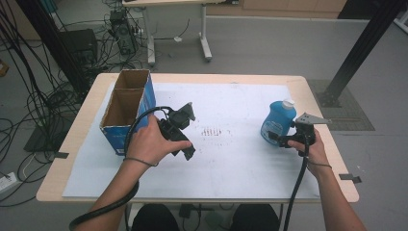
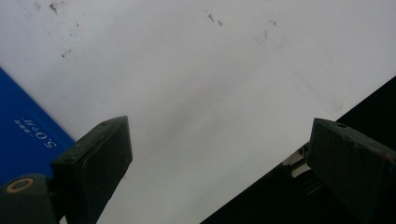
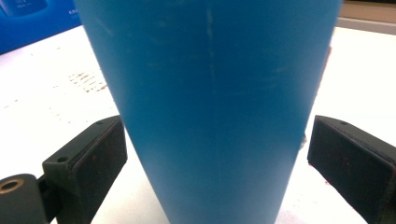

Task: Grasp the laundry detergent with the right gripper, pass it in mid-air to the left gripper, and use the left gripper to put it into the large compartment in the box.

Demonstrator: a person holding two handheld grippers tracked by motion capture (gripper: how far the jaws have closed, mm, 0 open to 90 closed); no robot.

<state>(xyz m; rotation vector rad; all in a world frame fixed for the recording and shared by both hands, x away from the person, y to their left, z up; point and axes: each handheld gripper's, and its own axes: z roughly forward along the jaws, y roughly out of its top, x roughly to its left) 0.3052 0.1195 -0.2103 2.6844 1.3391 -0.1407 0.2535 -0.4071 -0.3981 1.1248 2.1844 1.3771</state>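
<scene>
Now my right hand-held gripper [image 1: 283, 139] is lined up on the blue bottle [image 1: 277, 120].

It stands upright at the right of the surface [image 1: 240, 163], its long axis vertical, sitting between my wide-spread jaws, neither pad quite touching as far as I can tell. My left hand-held gripper [image 1: 185, 130] hangs wide and empty beside the blue cardboard box [image 1: 126, 107], well apart from the bottle, so the right is nearer.
</scene>
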